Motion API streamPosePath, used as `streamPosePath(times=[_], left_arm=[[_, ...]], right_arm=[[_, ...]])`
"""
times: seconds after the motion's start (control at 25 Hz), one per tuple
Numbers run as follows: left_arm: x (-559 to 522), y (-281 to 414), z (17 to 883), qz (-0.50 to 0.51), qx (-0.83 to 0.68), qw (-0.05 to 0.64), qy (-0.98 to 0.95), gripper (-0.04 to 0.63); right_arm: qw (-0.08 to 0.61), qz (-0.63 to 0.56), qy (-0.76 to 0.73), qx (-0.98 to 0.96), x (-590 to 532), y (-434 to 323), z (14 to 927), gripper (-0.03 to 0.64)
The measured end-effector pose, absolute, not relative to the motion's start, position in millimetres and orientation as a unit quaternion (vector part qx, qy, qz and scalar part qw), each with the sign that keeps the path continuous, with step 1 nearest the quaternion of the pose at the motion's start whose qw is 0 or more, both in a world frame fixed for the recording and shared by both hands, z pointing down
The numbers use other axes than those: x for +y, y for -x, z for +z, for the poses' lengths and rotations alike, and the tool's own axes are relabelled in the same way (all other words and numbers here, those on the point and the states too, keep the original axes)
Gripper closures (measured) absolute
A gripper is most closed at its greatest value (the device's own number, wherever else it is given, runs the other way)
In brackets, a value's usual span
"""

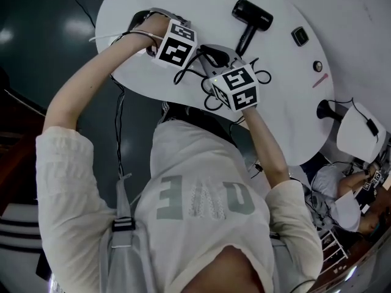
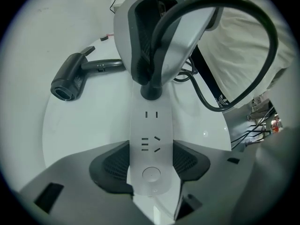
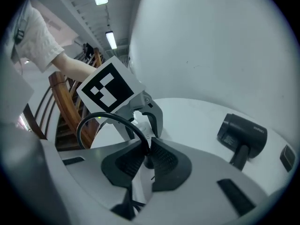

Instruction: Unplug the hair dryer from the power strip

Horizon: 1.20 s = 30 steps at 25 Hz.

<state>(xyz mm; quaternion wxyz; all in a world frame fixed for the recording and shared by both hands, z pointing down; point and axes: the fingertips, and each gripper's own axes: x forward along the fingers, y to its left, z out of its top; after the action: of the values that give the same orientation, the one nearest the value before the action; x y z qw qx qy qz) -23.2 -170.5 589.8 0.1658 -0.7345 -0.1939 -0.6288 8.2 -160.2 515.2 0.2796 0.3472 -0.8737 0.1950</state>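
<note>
Left gripper view: left tongs (image 2: 150, 161) clamped the long white power strip (image 2: 151, 125).
Right tongs (image 3: 146, 149): pinched the rigid black plug (image 2: 150, 89) seated in it; we judged it a surer hold than the cable (image 2: 220, 1).

The table (image 1: 287, 102) had a smooth white top with a faint sheen. The hair dryer (image 2: 70, 81) looked like matt black plastic. The power strip (image 2: 151, 125) was smooth white plastic, satin rather than shiny. The black cord (image 2: 271, 48) had a rubbery skin that caught the light. The left tongs (image 2: 151, 158) were pale grey moulded plastic, with dark pads (image 2: 110, 165) in a fine gridded texture. The person's shirt (image 1: 201, 163) was soft cream cloth. The rails (image 3: 63, 107) behind looked like varnished wood.
</note>
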Motion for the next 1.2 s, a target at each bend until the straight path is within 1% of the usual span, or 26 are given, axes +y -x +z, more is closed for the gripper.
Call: streamPosePath(times=[0.08,0.24,0.44,0.48,0.52,0.56,0.6,0.68,0.8,0.92,1.2], left_arm=[[-168,17,589,-0.625,-0.194,0.16,0.739,0.333],[-163,8,586,-0.616,-0.2,0.147,0.747,0.331],[-157,3,592,-0.627,-0.197,0.144,0.74,0.328],[-157,1,593,-0.627,-0.197,0.142,0.74,0.327],[-157,0,595,-0.628,-0.199,0.143,0.739,0.325],[-159,-1,596,-0.626,-0.2,0.147,0.74,0.323],[-162,0,595,-0.619,-0.198,0.148,0.745,0.324],[-162,5,591,-0.604,-0.189,0.139,0.762,0.324],[-159,11,591,-0.604,-0.189,0.131,0.763,0.324],[-161,12,591,-0.606,-0.188,0.132,0.762,0.324],[-161,8,591,-0.612,-0.186,0.136,0.757,0.324]], right_arm=[[0.266,0.203,-0.351,-0.875,-158,-14,512,0.569],[0.252,0.182,-0.355,-0.882,-154,-21,497,0.571],[0.258,0.16,-0.342,-0.889,-146,-22,494,0.572],[0.234,0.161,-0.343,-0.896,-146,-23,484,0.572],[0.188,0.159,-0.347,-0.905,-150,-23,458,0.572],[0.136,0.141,-0.357,-0.913,-158,-24,420,0.572],[0.107,0.102,-0.37,-0.917,-169,-27,382,0.572],[0.118,0.033,-0.38,-0.917,-181,-37,346,0.571],[0.133,0.028,-0.383,-0.914,-176,-48,345,0.571],[0.147,0.011,-0.378,-0.914,-170,-44,345,0.571],[0.149,0.01,-0.375,-0.915,-166,-41,343,0.571]])
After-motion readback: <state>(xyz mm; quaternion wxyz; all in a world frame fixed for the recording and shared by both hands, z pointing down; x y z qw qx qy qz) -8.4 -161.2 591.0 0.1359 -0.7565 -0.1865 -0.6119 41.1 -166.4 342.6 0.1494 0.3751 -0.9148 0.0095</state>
